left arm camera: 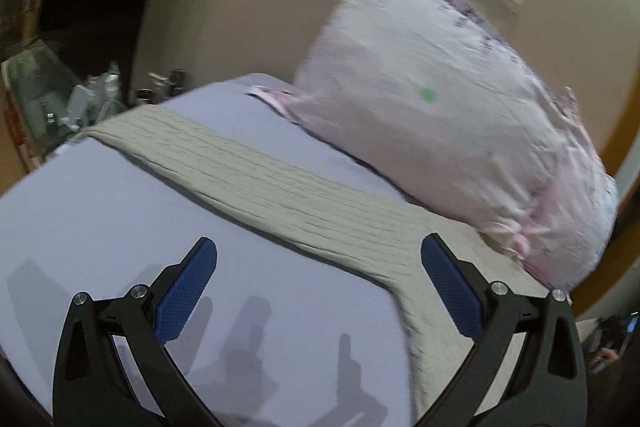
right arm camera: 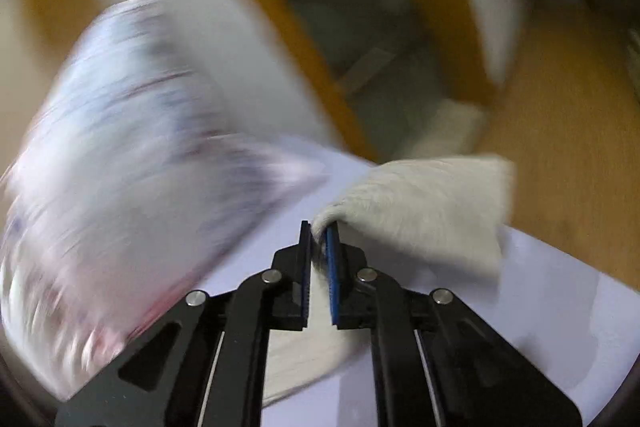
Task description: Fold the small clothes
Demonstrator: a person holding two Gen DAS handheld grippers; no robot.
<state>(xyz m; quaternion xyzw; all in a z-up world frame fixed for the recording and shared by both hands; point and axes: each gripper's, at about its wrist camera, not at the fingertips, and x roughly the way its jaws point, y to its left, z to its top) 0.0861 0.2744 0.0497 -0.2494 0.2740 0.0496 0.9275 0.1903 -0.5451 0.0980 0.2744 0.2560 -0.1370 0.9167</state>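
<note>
One view alone shows right gripper (right arm camera: 319,227) pinching grey cloth (right arm camera: 420,211)

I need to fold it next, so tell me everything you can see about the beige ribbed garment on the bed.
The beige ribbed garment looks like a soft knit with fine parallel ribs. It lies stretched in a long band across the lavender sheet, one end beside the pillow. The right gripper pinches an end, lifted and bunched; the left gripper hovers open above it.
</note>
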